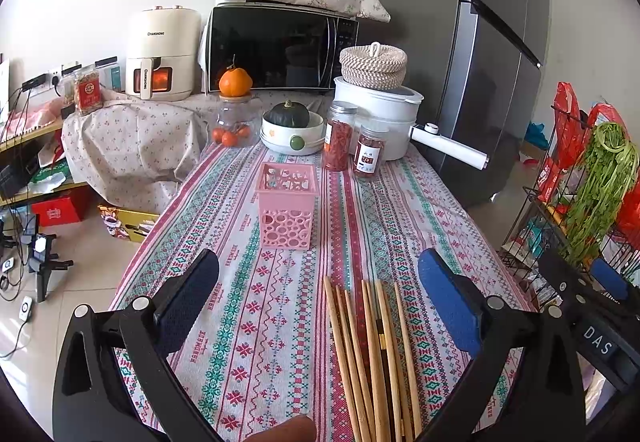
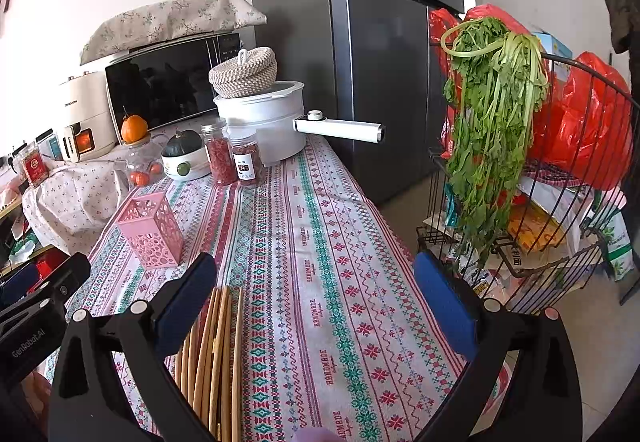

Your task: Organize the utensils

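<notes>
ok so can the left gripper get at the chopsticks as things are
Probably yes. The left gripper is open, and the chopsticks lie flat on the tablecloth between its fingers, toward the right one, with nothing on top. The pink holder stands farther ahead.

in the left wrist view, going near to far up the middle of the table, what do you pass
chopsticks → pink holder → bowl with a squash → microwave
</notes>
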`<state>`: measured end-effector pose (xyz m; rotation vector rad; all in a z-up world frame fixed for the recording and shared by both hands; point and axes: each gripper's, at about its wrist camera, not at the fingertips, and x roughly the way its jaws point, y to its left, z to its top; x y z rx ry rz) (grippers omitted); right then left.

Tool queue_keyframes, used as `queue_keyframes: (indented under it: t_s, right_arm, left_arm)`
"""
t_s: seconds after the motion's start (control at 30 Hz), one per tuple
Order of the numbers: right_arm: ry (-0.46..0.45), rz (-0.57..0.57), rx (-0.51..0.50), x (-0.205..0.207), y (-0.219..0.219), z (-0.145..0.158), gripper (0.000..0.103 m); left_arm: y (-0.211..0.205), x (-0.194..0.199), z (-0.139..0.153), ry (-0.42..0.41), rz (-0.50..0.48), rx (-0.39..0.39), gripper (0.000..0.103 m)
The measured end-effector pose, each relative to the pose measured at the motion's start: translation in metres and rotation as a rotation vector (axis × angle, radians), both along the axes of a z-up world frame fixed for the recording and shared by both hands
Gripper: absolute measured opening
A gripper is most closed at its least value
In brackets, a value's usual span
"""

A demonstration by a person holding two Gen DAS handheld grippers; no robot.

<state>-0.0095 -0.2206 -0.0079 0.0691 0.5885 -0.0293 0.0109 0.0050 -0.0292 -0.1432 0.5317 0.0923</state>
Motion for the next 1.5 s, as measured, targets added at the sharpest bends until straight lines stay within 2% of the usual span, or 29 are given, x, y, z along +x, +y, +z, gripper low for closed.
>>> queue_keyframes:
  t_s: [0.23,0.33,0.43,0.53,0.63,0.7,0.77,0.93,1.0,1.13,1.17,1.33,1.47,1.5]
  right_arm:
    - [0.009,0.0,0.002,0.002,-0.001,-0.001,0.096]
    - [0.022,-0.002,0.012,0.003,-0.003,-0.002,0.096]
    - [0.049,-0.008,0.037,0.007,-0.008,-0.004,0.096]
    - [0.109,-0.001,0.095,0.015,-0.016,-0.01,0.096]
    - [0.18,0.0,0.166,0.022,-0.026,-0.019,0.096]
    - [0.221,0.004,0.19,0.026,-0.031,-0.024,0.096]
    - [0.265,0.014,0.209,0.029,-0.034,-0.03,0.096]
    - [0.383,0.07,0.287,0.04,-0.04,-0.047,0.096]
    - [0.411,0.088,0.309,0.042,-0.042,-0.05,0.096]
    - [0.436,0.103,0.294,0.042,-0.043,-0.054,0.096]
    - [0.437,0.104,0.291,0.042,-0.044,-0.054,0.096]
    - [0.471,0.116,0.313,0.044,-0.051,-0.057,0.096]
    - [0.501,0.134,0.302,0.046,-0.046,-0.063,0.096]
    - [0.501,0.136,0.298,0.046,-0.044,-0.063,0.096]
  left_arm:
    - [-0.003,0.007,0.002,0.03,0.001,-0.002,0.096]
    - [0.001,0.019,-0.001,0.098,0.002,-0.03,0.096]
    - [0.01,0.039,-0.009,0.21,0.027,-0.07,0.096]
    - [0.022,0.063,-0.018,0.332,0.021,-0.154,0.096]
    - [0.034,0.088,-0.038,0.491,0.015,-0.272,0.096]
    - [0.038,0.105,-0.054,0.6,0.024,-0.304,0.095]
    - [0.037,0.118,-0.068,0.688,0.035,-0.294,0.089]
    - [0.032,0.138,-0.095,0.792,0.061,-0.28,0.075]
    - [0.028,0.144,-0.102,0.806,0.075,-0.278,0.074]
    - [0.017,0.154,-0.112,0.824,0.108,-0.205,0.06]
    - [0.015,0.155,-0.114,0.824,0.119,-0.181,0.059]
    - [0.007,0.16,-0.12,0.823,0.125,-0.164,0.055]
    - [-0.019,0.168,-0.124,0.841,0.093,-0.052,0.055]
    - [-0.022,0.165,-0.125,0.839,0.091,-0.054,0.055]
